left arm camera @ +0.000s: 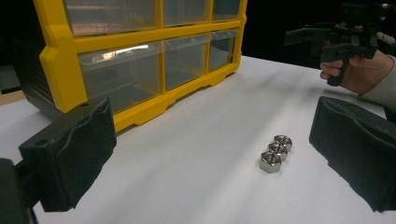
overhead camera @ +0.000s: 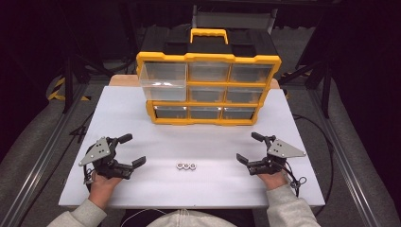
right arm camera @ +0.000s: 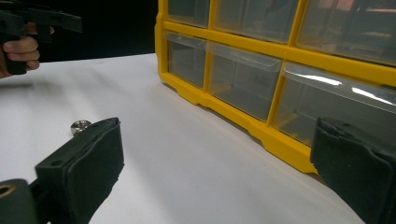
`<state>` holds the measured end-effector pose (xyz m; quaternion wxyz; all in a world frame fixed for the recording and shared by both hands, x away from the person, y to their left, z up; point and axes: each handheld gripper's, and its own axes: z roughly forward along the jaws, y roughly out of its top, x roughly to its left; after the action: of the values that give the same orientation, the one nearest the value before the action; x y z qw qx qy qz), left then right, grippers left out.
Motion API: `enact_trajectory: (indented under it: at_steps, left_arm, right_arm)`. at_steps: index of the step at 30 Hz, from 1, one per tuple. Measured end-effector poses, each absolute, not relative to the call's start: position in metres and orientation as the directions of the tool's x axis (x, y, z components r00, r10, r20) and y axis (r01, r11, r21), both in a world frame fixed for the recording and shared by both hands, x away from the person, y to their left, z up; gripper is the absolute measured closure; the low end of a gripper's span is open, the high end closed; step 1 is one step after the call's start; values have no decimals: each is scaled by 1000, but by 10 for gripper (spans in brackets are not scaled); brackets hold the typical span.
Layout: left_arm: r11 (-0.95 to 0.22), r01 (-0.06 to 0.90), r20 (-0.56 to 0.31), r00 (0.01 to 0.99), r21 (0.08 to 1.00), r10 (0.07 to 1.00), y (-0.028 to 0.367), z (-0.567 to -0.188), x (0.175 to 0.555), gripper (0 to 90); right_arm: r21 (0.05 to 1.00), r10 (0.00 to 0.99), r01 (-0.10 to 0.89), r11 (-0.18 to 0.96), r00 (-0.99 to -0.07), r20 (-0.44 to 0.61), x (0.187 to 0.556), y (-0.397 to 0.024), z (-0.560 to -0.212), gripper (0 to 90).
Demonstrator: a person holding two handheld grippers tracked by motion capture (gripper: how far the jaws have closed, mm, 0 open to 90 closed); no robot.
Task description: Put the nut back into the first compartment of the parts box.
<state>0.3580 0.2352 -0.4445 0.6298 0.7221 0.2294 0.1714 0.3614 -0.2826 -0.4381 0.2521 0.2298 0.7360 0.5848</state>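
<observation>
We're seeing the nuts (right arm camera: pixel 81 125) mostly hidden behind the right gripper's (right arm camera: pixel 224 172) near pad in the right gripper view, w/ just one top poking out. The organizer (left arm camera: pixel 140 60) is getting cut off by the top edge in both gripper views. Drawer contents (overhead camera: pixel 206 112) are too small and glary to tell. The person's head and forearms are running off the high view's bottom edge.
</observation>
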Motion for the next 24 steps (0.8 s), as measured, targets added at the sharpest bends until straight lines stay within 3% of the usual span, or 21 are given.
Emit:
enact_trajectory:
  at_steps: [17, 24]
  left_arm:
    - [-102, 117, -47, 851, 988, 523, 222, -425, 365, 0]
    - [-106, 107, -46, 886, 989, 462, 198, -409, 374, 4]
  right_arm:
    - [974, 626, 28, 226, -770, -123, 360, -280, -436, 32]
    - [975, 623, 31, 220, -774, -116, 360, -280, -435, 32]
